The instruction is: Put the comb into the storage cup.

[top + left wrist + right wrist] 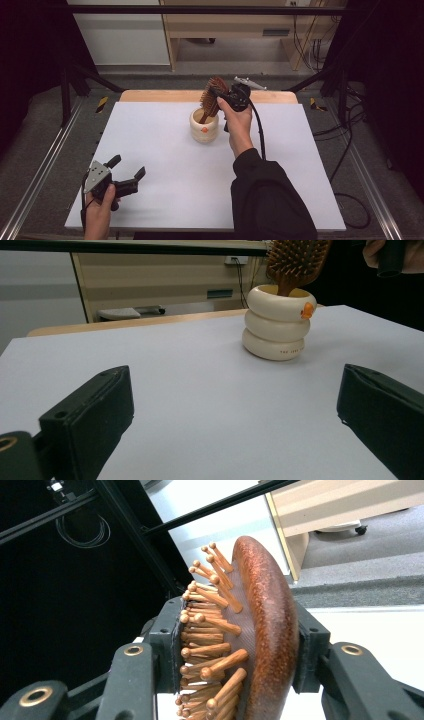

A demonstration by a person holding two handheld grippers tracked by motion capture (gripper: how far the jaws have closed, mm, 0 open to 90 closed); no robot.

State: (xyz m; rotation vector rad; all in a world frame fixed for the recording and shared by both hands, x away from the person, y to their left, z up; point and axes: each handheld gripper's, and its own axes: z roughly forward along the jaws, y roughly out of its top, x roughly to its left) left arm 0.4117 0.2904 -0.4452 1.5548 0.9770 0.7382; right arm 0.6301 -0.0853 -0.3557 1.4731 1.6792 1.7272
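Observation:
A cream ringed cup (204,126) with an orange mark stands on the white table (165,150) at centre back; it also shows in the left gripper view as the cup (276,325). A wooden hairbrush (212,96) stands with its handle down in the cup and its head above the rim. My right gripper (220,95) is shut on the brush head; up close the brush (250,630) sits clamped between the jaws, bristles toward one jaw. My left gripper (126,169) rests low at the table's front left, open, nothing between its jaws (230,425).
A wooden strip (165,95) edges the table's far side. Metal rails (45,160) run along both sides, cables (350,150) lie on the floor at right, and a wooden cabinet (225,30) stands beyond the table.

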